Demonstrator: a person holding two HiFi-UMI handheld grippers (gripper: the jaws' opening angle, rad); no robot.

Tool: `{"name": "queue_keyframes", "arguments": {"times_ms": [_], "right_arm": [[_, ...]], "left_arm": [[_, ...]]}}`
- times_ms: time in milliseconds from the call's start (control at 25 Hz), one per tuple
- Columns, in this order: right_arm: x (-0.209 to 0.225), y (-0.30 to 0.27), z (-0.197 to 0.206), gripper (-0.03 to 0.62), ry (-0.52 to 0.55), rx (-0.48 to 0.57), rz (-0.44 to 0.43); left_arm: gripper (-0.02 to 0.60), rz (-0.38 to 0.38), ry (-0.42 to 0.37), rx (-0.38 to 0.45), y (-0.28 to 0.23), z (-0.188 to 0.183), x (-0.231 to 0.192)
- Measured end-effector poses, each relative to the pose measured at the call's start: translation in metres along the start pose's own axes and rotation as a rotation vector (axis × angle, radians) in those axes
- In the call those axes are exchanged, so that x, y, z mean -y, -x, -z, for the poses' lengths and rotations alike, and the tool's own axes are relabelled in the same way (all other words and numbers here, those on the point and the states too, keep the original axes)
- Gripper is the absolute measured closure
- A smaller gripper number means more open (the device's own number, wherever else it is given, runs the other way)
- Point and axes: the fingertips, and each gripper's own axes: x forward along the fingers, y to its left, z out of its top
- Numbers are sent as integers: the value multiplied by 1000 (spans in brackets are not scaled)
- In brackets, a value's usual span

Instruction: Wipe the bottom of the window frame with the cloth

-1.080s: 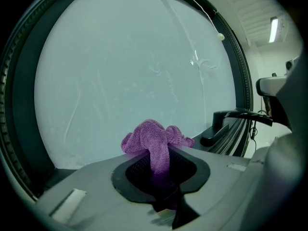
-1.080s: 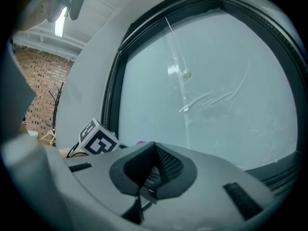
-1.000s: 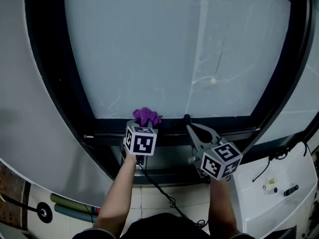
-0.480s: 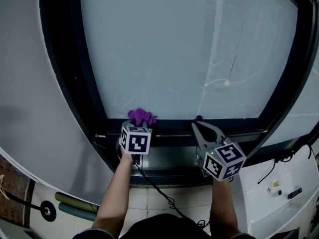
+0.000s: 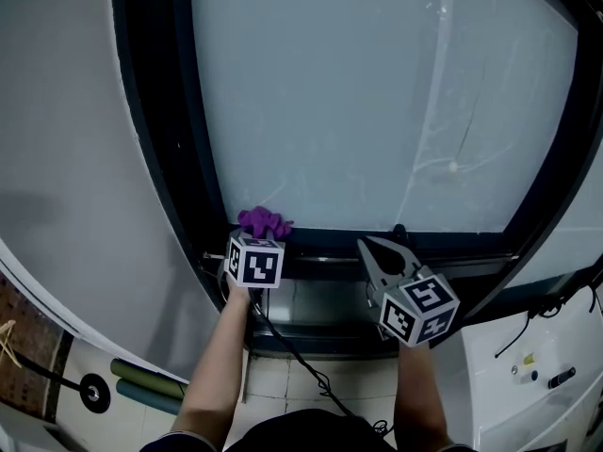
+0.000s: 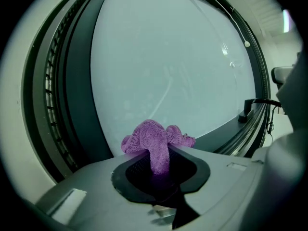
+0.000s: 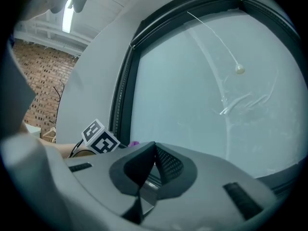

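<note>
Clamping purple cloth (image 5: 264, 222) in left gripper (image 6: 157, 154), touching window frame (image 5: 452, 244) bottom at its left corner, by the glass. Holding right gripper (image 7: 154, 147) to the right, jaws pressed together, empty.

I see a dark window frame (image 5: 151, 111) around a pale frosted pane (image 5: 358, 111), grey wall (image 5: 57, 139) beside it, tiled floor (image 5: 283, 379) below, a brick wall (image 7: 41, 81) and a ceiling light (image 7: 67, 16)

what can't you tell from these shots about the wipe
Whether the purple cloth touches the bottom frame: in the head view the left gripper covers the contact; in the left gripper view its own body blocks the rail.
Dirt on the frame: too dark.
What the dark fitting is: too small, head view.
</note>
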Motion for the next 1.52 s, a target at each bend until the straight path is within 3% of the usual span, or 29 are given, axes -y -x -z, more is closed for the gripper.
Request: {"name": "queue_keyframes", "arguments": {"times_ms": [280, 880, 1200, 1520], "right_arm": [[-16, -3, 1, 580, -14, 8, -20], [-24, 10, 7, 580, -36, 2, -51], [-31, 23, 13, 580, -39, -13, -73], [-26, 41, 10, 580, -22, -16, -77]], "left_arm": [[499, -51, 5, -20, 4, 7, -28], [499, -125, 48, -49, 25, 24, -44], [499, -75, 73, 6, 67, 29, -23], [499, -14, 95, 108, 95, -1, 11]]}}
